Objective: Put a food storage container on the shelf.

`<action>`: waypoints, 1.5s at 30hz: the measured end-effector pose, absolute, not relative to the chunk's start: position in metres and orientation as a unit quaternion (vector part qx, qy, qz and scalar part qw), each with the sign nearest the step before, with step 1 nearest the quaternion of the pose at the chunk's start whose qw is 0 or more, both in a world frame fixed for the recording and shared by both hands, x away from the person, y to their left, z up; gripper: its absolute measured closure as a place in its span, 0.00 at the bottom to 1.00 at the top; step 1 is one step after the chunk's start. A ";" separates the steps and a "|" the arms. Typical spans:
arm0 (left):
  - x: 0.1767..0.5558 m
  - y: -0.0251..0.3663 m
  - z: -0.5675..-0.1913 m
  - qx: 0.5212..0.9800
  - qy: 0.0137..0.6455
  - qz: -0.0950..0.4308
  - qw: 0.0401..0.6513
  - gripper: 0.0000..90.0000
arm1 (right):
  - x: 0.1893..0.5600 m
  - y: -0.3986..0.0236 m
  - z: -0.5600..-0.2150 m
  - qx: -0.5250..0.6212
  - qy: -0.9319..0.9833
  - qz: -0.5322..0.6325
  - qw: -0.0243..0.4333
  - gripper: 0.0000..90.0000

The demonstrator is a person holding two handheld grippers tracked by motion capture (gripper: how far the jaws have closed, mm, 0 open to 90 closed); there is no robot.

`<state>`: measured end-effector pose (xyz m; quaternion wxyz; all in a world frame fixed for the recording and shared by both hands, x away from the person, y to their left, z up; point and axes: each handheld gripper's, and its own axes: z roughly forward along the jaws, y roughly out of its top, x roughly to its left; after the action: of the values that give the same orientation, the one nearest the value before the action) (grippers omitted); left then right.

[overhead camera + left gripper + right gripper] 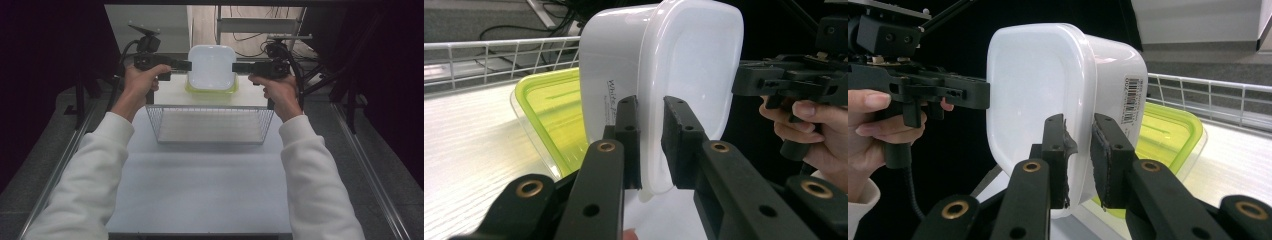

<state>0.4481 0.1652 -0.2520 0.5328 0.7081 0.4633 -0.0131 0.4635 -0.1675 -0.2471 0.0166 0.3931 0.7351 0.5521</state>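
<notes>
A white plastic tub (211,67) hangs in the air between my two grippers, past the far side of the wire basket. My left gripper (187,65) is shut on the tub's left rim, and its pads clamp that rim (651,140) in the left gripper view. My right gripper (235,66) is shut on the opposite rim (1079,150). Below the tub, a clear container with a yellow-green lid (211,89) rests on the table. It is also in the left gripper view (551,110) and the right gripper view (1163,135).
A wire basket (210,125) stands on the white table (200,185) just in front of the containers. Beyond the table's far end are a shelf frame and cables (260,30). Dark curtains flank both sides.
</notes>
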 end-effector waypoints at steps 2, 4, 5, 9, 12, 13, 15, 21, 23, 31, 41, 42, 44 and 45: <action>0.450 0.165 -0.253 0.707 0.465 -0.017 0.532 0.87 | 0.466 -0.168 -0.247 0.397 0.735 0.550 0.012 0.85; 0.453 0.165 -0.254 0.707 0.467 -0.023 0.531 0.87 | 0.468 -0.169 -0.248 0.402 0.734 0.547 0.008 0.85; 0.454 0.165 -0.255 0.706 0.469 -0.026 0.530 0.87 | 0.470 -0.169 -0.248 0.404 0.735 0.545 0.006 0.85; 0.459 0.165 -0.257 0.703 0.476 -0.035 0.527 0.87 | 0.475 -0.169 -0.249 0.417 0.734 0.537 -0.009 0.85; 0.463 0.167 -0.258 0.695 0.481 -0.051 0.531 0.87 | 0.479 -0.170 -0.251 0.424 0.729 0.538 -0.019 0.85; 0.465 0.168 -0.258 0.693 0.483 -0.059 0.532 0.87 | 0.481 -0.171 -0.252 0.425 0.727 0.539 -0.022 0.85; 0.469 0.170 -0.259 0.687 0.488 -0.074 0.533 0.87 | 0.484 -0.171 -0.252 0.429 0.725 0.538 -0.028 0.84; 0.483 0.174 -0.264 0.666 0.503 -0.110 0.539 0.87 | 0.494 -0.168 -0.251 0.444 0.723 0.527 -0.038 0.81; 0.487 0.175 -0.265 0.660 0.508 -0.117 0.541 0.86 | 0.498 -0.168 -0.252 0.452 0.719 0.526 -0.046 0.80; 0.505 0.179 -0.274 0.627 0.530 -0.149 0.551 0.85 | 0.517 -0.170 -0.259 0.492 0.683 0.532 -0.091 0.78; 0.514 0.180 -0.281 0.613 0.541 -0.157 0.554 0.82 | 0.530 -0.171 -0.270 0.517 0.653 0.540 -0.120 0.77; 0.514 0.180 -0.281 0.613 0.540 -0.157 0.554 0.82 | 0.530 -0.171 -0.270 0.518 0.653 0.540 -0.121 0.76; 0.513 0.179 -0.281 0.616 0.539 -0.153 0.554 0.81 | 0.529 -0.170 -0.269 0.517 0.654 0.539 -0.119 0.76; 0.513 0.178 -0.280 0.617 0.539 -0.147 0.553 0.80 | 0.529 -0.170 -0.269 0.517 0.655 0.539 -0.117 0.75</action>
<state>0.5126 0.1782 -0.2801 0.5535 0.6172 0.5395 -0.1474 0.5288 -0.1698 -0.2691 -0.1169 0.5166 0.6550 0.5390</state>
